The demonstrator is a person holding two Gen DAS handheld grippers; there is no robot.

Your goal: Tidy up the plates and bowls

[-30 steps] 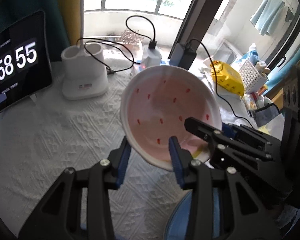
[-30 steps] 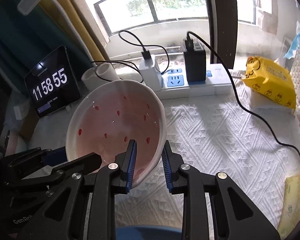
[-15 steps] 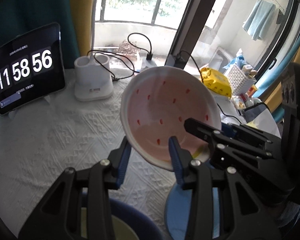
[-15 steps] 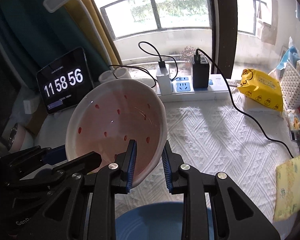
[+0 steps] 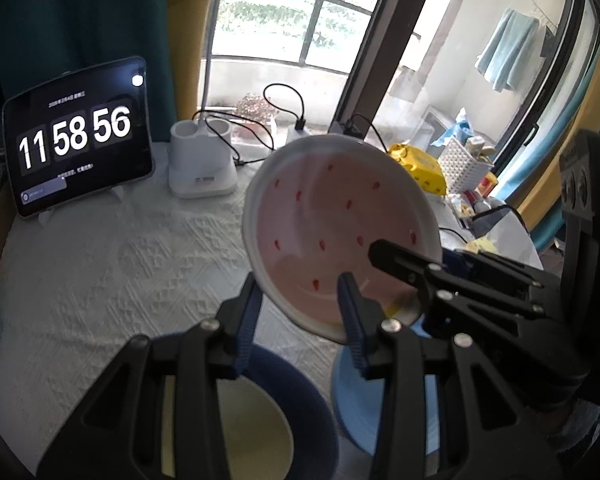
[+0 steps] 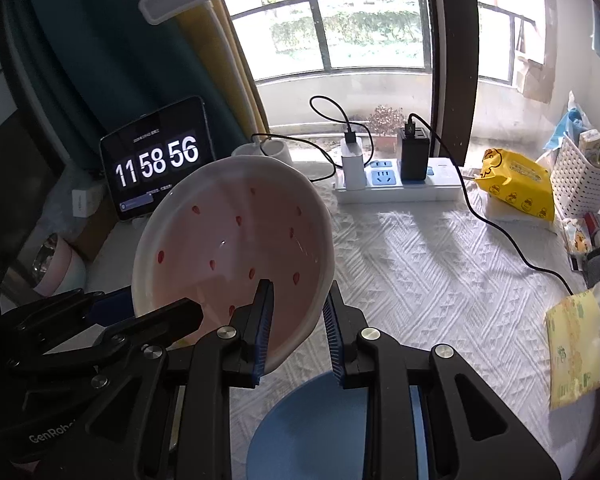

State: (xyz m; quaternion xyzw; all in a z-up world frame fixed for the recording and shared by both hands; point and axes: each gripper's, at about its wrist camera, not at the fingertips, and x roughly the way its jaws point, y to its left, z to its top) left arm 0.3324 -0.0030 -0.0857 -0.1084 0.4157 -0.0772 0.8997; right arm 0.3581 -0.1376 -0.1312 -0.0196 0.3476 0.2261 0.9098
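Note:
A pink bowl (image 5: 332, 216) with red spots and a white rim hangs tilted above the table, held from both sides. My left gripper (image 5: 300, 308) is shut on its near rim, one finger outside the wall and one inside. In the right wrist view my right gripper (image 6: 298, 316) is shut on the same pink bowl (image 6: 236, 240) at its lower right rim. Each gripper shows in the other's view: the right gripper (image 5: 400, 260) reaches into the bowl from the right, the left gripper (image 6: 172, 316) from the left. Below lie a light blue plate (image 6: 320, 432) and a dark blue bowl (image 5: 260, 420) with a cream inside.
A white textured cloth (image 5: 120, 264) covers the table. At the back stand a tablet clock (image 5: 76, 136), a white holder (image 5: 202, 160) with cables and a power strip (image 6: 396, 188). A yellow pack (image 6: 516, 188) and a white basket (image 6: 580, 176) sit at the right.
Both grippers have risen and drawn back with the pink bowl held between them. The table looks farther away, and the dark blue bowl and light blue plate have come into view below.

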